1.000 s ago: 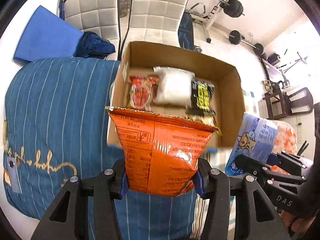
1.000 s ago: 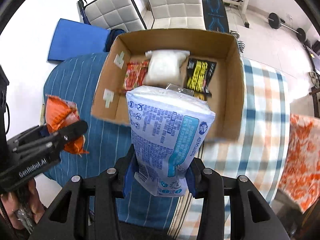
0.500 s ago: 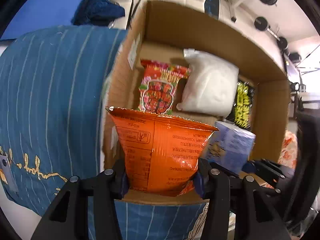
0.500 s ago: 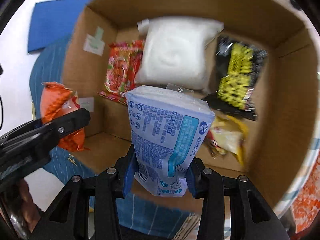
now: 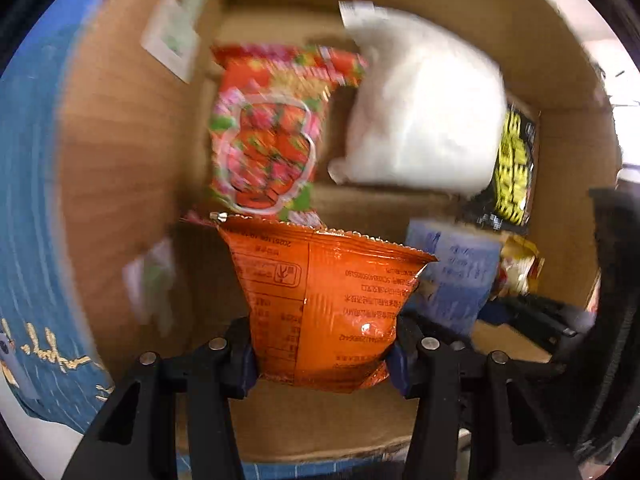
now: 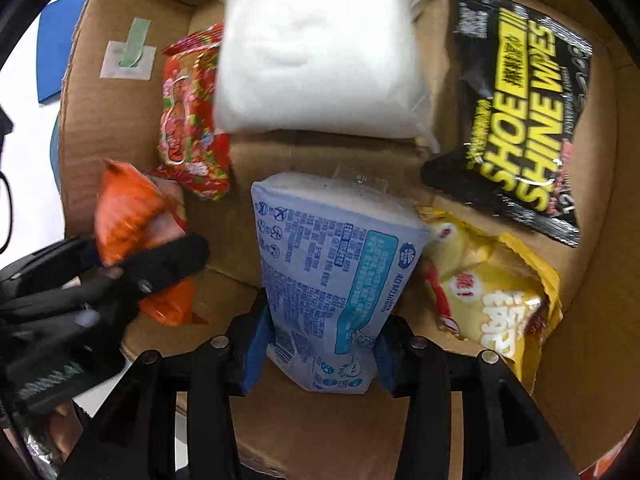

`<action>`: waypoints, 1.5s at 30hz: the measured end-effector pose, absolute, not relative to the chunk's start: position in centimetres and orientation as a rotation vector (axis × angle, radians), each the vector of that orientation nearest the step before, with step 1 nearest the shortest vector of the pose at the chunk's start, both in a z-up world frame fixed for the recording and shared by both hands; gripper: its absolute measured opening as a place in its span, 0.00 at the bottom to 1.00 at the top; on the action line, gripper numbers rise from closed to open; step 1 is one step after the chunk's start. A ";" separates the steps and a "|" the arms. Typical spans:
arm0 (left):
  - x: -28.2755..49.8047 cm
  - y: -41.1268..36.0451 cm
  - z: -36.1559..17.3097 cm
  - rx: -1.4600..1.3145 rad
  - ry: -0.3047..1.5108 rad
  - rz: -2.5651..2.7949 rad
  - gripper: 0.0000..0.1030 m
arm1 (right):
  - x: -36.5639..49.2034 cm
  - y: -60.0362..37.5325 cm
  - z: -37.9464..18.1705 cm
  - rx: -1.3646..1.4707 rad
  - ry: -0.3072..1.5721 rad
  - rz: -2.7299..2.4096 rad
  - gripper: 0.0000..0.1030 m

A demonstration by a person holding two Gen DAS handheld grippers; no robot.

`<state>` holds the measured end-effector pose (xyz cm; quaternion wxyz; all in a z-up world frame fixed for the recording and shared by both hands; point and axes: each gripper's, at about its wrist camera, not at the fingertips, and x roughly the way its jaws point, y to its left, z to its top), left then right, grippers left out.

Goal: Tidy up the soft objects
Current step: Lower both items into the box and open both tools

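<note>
Orange snack packet (image 5: 324,304) sits pinched between the fingers of my left gripper (image 5: 322,354), jaws closed narrow on its lower end, its crimped top edge up. A second ago it hung over the blue striped cloth (image 5: 36,216) in front of the cardboard box (image 5: 120,152); now it is inside the walls, low over the bare floor at the near left corner. My right gripper (image 6: 318,354) has made the same trip: its jaws squeeze the pale blue tissue pack (image 6: 332,280), which now stands over the middle of the box floor, just beside the yellow snack bag (image 6: 492,292).

Farther in lie the red strawberry candy bag (image 5: 268,136), the white pillow pack (image 6: 320,52) and the black shoe wipes pouch (image 6: 524,108), all along the back wall. The left-wrist view is smeared, so I judge both my hands are moving down.

Both packets have crossed the rim, so carrying is done, I think. What remains is to set each on open cardboard and let go, without crushing the neighbours.
</note>
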<state>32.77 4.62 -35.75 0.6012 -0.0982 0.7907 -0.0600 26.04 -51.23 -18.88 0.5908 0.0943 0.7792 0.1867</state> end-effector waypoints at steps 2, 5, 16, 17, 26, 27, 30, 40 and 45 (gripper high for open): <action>32.5 4.2 -36.9 -0.215 1.869 -0.154 0.47 | 26.1 -51.8 -19.0 0.188 1.818 0.422 0.49; 32.1 3.9 -38.1 -0.215 1.911 -0.157 0.47 | 26.0 -51.9 -19.4 0.165 1.833 0.425 0.57; 32.5 3.7 -35.1 -0.201 1.864 -0.141 0.57 | 25.2 -52.9 -16.9 0.144 1.818 0.409 0.66; 32.4 3.6 -34.4 -0.193 1.849 -0.143 0.57 | 25.0 -53.0 -16.5 0.139 1.813 0.408 0.66; 32.2 2.5 -28.0 -0.074 1.686 -0.101 0.57 | 23.2 -55.7 -11.3 0.090 1.726 0.347 0.66; 32.0 2.7 -27.3 -0.064 1.662 -0.093 0.57 | 22.9 -56.0 -10.7 0.087 1.712 0.336 0.67; 31.4 3.4 -25.4 -0.056 1.596 -0.082 0.57 | 22.0 -57.0 -9.0 0.080 1.663 0.294 0.68; 28.0 4.7 -21.4 -0.025 1.415 -0.036 0.88 | 18.9 -59.0 -4.9 0.099 1.520 0.148 0.72; 27.2 4.5 -20.7 -0.025 1.380 -0.027 0.94 | 17.9 -59.7 -4.2 0.120 1.455 0.112 0.86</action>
